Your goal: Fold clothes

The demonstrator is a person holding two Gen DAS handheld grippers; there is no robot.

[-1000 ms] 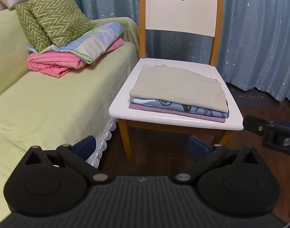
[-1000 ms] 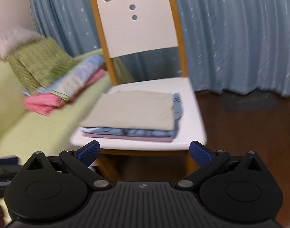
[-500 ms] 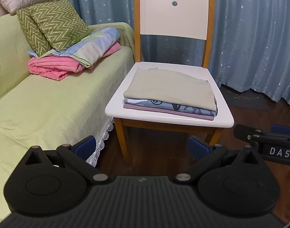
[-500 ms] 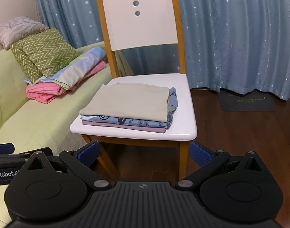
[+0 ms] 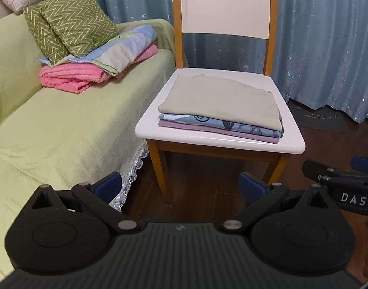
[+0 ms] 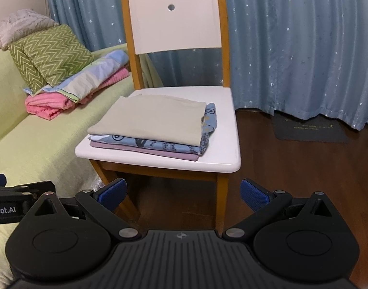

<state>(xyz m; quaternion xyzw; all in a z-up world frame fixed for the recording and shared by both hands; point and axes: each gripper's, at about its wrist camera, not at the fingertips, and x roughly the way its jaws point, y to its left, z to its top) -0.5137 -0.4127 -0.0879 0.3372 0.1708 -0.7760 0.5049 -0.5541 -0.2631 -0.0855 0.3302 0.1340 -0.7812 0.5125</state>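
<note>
Three folded garments lie stacked on the white seat of a wooden chair [image 5: 208, 139] [image 6: 222, 161]: a beige one [image 5: 220, 101] [image 6: 152, 118] on top, a blue patterned one [image 5: 222, 125] [image 6: 160, 144] under it, a mauve one [image 5: 208, 130] [image 6: 145, 150] at the bottom. My left gripper [image 5: 180, 187] is open and empty, held low in front of the chair, short of the seat. My right gripper [image 6: 182, 193] is likewise open and empty below the seat's front edge. The right gripper's body [image 5: 340, 185] shows at the right of the left wrist view.
A sofa under a light green cover [image 5: 63, 130] [image 6: 39, 139] stands left of the chair, bearing a pink towel [image 5: 70, 77], a pastel folded sheet [image 5: 121, 48] and green zigzag cushions [image 5: 78, 24]. Blue starred curtains [image 6: 292, 48] hang behind. Dark wood floor [image 6: 304, 168] and a dark mat [image 6: 309, 127] lie to the right.
Both views have drifted a little and the right wrist view has sharpened from blur. The stack on the chair has not moved. Both grippers stay open.
</note>
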